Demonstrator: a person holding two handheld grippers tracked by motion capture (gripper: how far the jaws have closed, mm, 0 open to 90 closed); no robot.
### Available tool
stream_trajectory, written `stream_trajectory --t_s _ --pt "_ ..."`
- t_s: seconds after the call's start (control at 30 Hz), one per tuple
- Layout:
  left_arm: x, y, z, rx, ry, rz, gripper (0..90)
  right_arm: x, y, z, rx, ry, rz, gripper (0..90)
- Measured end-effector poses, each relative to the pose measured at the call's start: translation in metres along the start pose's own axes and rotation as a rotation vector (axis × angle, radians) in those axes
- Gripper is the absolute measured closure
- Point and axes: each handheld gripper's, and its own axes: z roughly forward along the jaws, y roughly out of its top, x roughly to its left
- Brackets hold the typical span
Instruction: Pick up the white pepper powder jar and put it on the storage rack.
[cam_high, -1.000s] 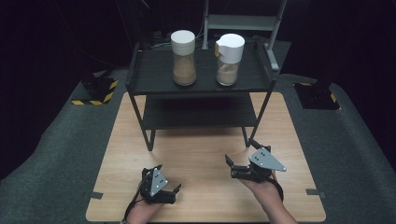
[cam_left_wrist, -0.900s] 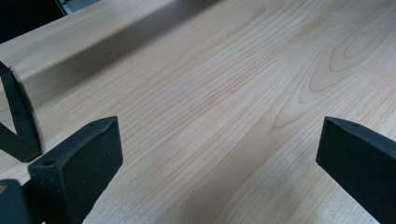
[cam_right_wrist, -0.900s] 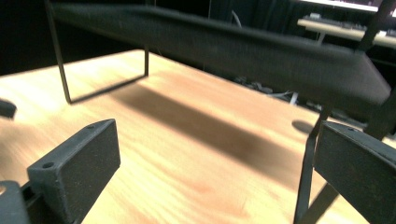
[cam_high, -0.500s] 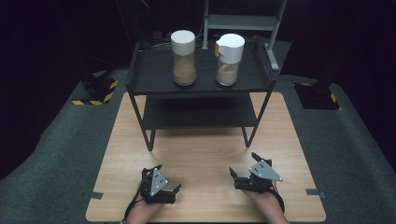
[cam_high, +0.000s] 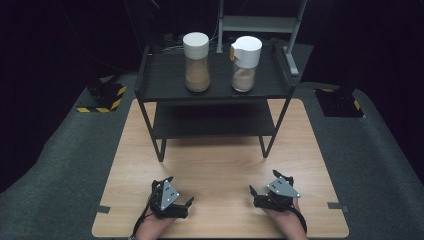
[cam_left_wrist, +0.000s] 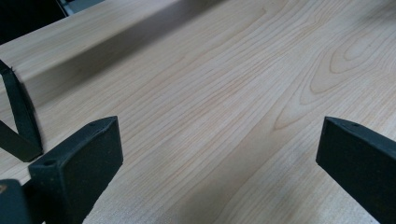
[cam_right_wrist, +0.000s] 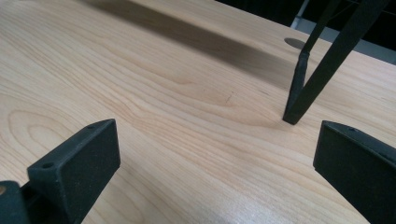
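The wooden counter (cam_high: 220, 165) spreads wide and pale, its grain running plain under both gripper cameras, and it sits on a dark grey carpeted floor (cam_high: 60, 165). At the far half of the counter stands a black two-tier metal shelf rack (cam_high: 215, 120), legs planted on the wood. Up on the rack's top tier we have two clear jars side by side and apart: the left jar (cam_high: 196, 62) with a flat white lid and brown powder in its lower part, the right jar (cam_high: 245, 64) with a white lid carrying a small yellowish tab, also part-filled with brown powder. Down at the near edge, the left gripper (cam_high: 182, 200) rests low over the counter in the person's left hand (cam_high: 152, 227), jaws spread wide with bare wood between them. Over on the other side, the right gripper (cam_high: 256, 194) sits just as low in the right hand (cam_high: 285, 222), jaws wide too, nothing between them. In the right gripper view, one rack leg (cam_right_wrist: 299, 88) meets the counter just ahead.
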Motion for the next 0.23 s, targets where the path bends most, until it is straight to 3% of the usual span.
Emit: stream_trajectory --t_s 0.23 --pt "-0.0009 0.0004 0.0001 0.002 0.003 0.003 0.8 0.0034 -0.0005 -0.0007 -0.003 -0.005 -0.024 0.0"
